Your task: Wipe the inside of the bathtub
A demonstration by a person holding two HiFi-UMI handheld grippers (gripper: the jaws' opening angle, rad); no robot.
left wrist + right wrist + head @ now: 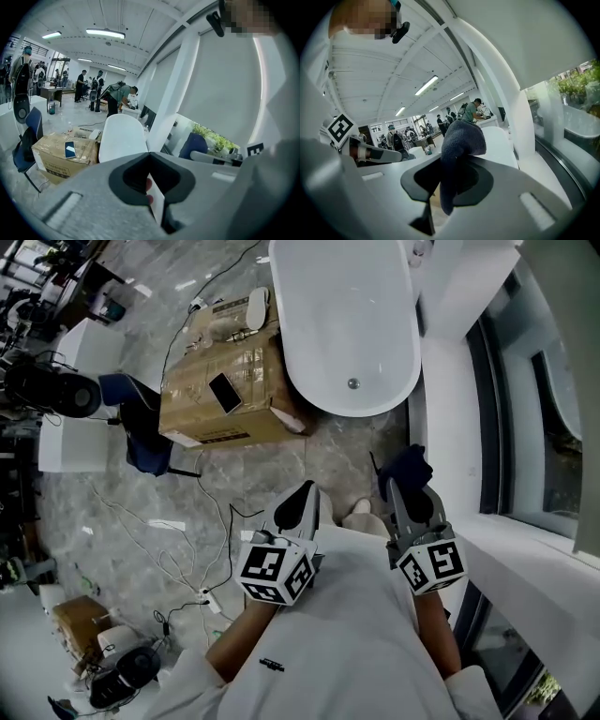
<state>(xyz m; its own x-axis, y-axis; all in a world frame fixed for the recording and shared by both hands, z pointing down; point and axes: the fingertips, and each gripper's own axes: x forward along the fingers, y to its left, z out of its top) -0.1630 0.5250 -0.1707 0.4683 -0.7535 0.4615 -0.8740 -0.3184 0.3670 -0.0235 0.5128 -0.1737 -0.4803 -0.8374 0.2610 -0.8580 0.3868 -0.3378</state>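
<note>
R hand-held gripper clamps cloth. L hand-held gripper: jaws together, empty. Loose cloth could slip while wiping bathtub.

The bathtub is cut off at the top edge. The cloth hides the tips of the right gripper. The far-off people are too tiny to make out.

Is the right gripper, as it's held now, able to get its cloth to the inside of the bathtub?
Probably not from here: the right gripper, shut on the cloth, is close to the person's body, with floor before the bathtub. Nothing blocks the way; the tub is open.
</note>
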